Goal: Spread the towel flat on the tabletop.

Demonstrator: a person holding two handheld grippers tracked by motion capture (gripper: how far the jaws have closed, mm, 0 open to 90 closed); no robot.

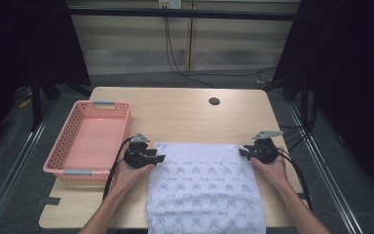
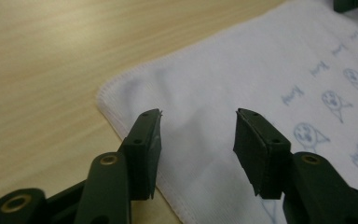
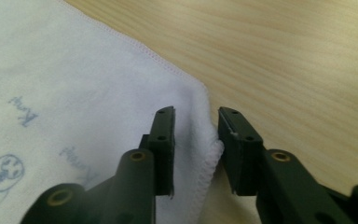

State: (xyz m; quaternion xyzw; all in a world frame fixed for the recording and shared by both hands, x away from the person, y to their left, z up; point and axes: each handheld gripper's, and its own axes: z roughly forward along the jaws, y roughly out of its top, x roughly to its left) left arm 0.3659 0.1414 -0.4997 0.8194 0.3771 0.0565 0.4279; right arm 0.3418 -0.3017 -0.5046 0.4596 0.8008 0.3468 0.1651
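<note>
High view: white cloth with a blue print spread flat on the wooden bench, near edge hanging over the front. Left gripper at the cloth's far left corner, right gripper at the far right corner, each held in a hand coming up from the bottom. Pink basket on the bench left of the cloth, just beside the left gripper. Dark round hole in the bench beyond the cloth. Left gripper view: left gripper over the cloth corner, jaws standing well apart, one by the hemmed edge, the other over the cloth, nothing pinched between them; bare bench beyond the hem. Right gripper view: right gripper with jaws a narrow gap apart, straddling the cloth corner, the hem lying in the gap and touching the right jaw; not clear whether the jaws press on it. Bare bench to the right of the hem.
</note>
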